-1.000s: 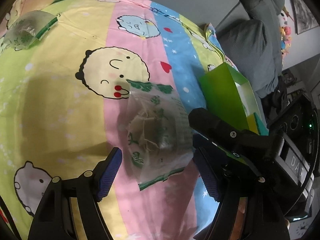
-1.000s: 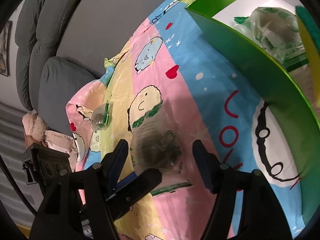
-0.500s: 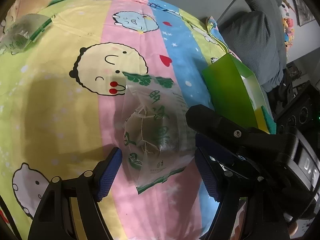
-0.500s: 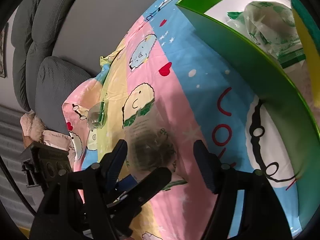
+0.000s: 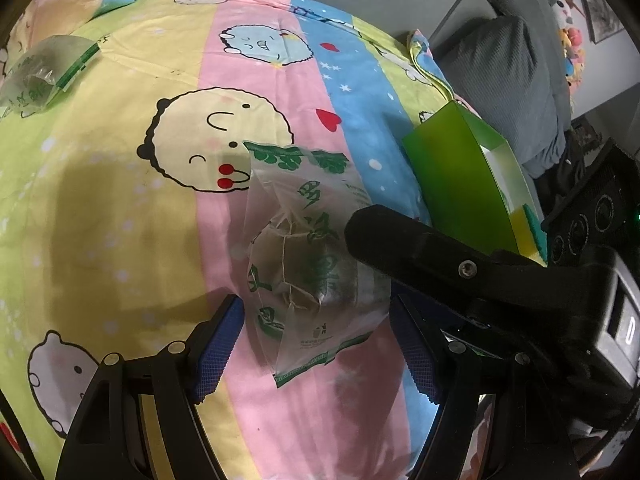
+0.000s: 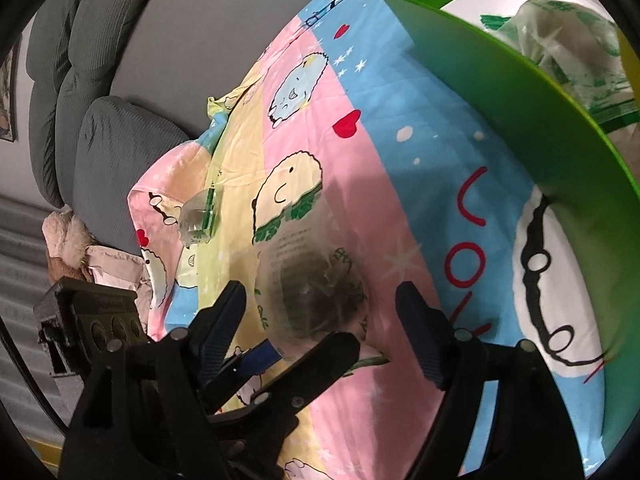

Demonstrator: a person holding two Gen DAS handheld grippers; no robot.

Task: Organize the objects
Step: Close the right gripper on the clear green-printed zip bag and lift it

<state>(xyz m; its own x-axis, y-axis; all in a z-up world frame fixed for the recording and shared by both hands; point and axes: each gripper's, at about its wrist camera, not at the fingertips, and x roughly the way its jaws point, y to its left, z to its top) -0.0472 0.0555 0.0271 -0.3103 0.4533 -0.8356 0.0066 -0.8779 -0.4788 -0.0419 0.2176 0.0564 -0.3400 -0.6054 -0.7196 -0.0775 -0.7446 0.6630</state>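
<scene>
The clear tea packet with green print lies flat on the pink stripe of your cartoon bedsheet, left of the green box. Both your left gripper and right gripper straddle it, fingers spread and gripping nothing.

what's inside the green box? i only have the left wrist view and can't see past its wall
observer: One clear packet with green print lies inside the green box, by its white inner wall.
operator: are the right tongs open
observer: Yes. The right tongs are open, with one pad on each side of the loose packet. I cannot tell whether they touch it.
operator: anything between that packet and the box
observer: Only bedsheet, with red lettering printed on it there.
</scene>
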